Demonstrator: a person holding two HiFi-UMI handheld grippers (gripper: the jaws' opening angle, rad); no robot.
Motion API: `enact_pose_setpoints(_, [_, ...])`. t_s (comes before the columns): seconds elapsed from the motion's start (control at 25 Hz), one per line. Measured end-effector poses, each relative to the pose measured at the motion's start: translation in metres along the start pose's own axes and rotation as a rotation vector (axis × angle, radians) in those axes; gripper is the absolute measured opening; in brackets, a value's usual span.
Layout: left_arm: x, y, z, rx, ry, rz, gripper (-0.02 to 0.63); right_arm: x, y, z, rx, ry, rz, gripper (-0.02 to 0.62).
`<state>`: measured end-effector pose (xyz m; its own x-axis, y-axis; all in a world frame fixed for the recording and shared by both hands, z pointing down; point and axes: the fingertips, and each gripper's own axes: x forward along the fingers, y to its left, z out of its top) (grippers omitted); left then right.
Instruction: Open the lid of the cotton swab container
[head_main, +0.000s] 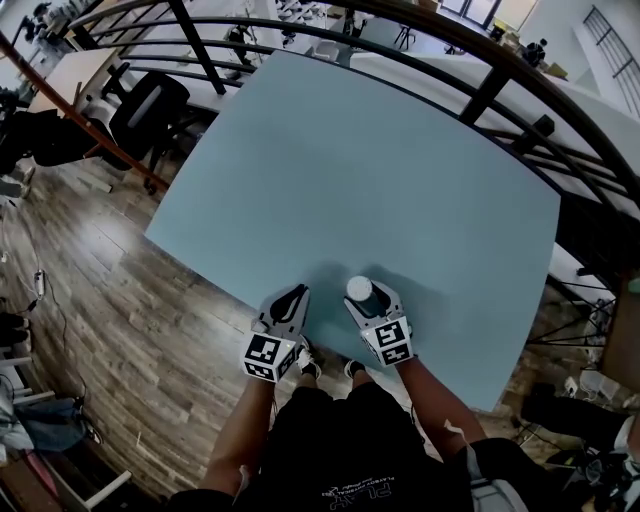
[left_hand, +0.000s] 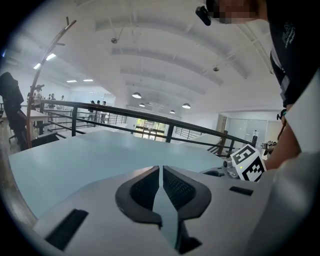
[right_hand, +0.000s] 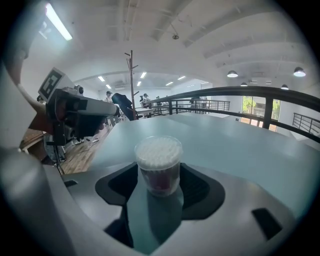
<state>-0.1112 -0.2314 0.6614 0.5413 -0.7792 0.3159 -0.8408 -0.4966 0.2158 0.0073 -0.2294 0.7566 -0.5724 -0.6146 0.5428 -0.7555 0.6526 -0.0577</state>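
Note:
The cotton swab container (head_main: 359, 290) is a small clear round tub with its lid on and white swab tips showing under it. It stands upright on the light blue table (head_main: 380, 170) near the front edge. My right gripper (head_main: 366, 298) is shut on it, and in the right gripper view the container (right_hand: 159, 157) sits between the two dark pads (right_hand: 197, 187), which touch its sides. My left gripper (head_main: 295, 296) rests just left of it, apart from the tub. In the left gripper view that gripper (left_hand: 161, 171) is shut with only a thin slit between its jaws and nothing in them.
A black railing (head_main: 500, 75) curves round the table's far and right sides. Wooden floor (head_main: 90, 300) lies to the left, with a black office chair (head_main: 150, 105) by the table's far left corner. The person's legs (head_main: 330, 440) stand at the near edge.

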Motion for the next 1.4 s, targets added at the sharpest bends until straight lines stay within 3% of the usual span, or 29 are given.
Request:
enact_pose_setpoints(0.52, [-0.005,-0.013,0.000,-0.010,0.008,-0.021,0.037,-0.004,0.005,-0.002,0.008,-0.017,0.033,0.250])
enact_pose_setpoints(0.88, [-0.010,-0.018,0.009,0.016,-0.025,-0.005,0.037,-0.021,0.022,0.025,0.011,-0.058,0.083,0.250])
enact_pose_setpoints(1.4, [-0.023,-0.049,0.059,0.231,-0.089,-0.048,0.037,-0.064,0.040,0.103,-0.120,-0.157,0.126,0.245])
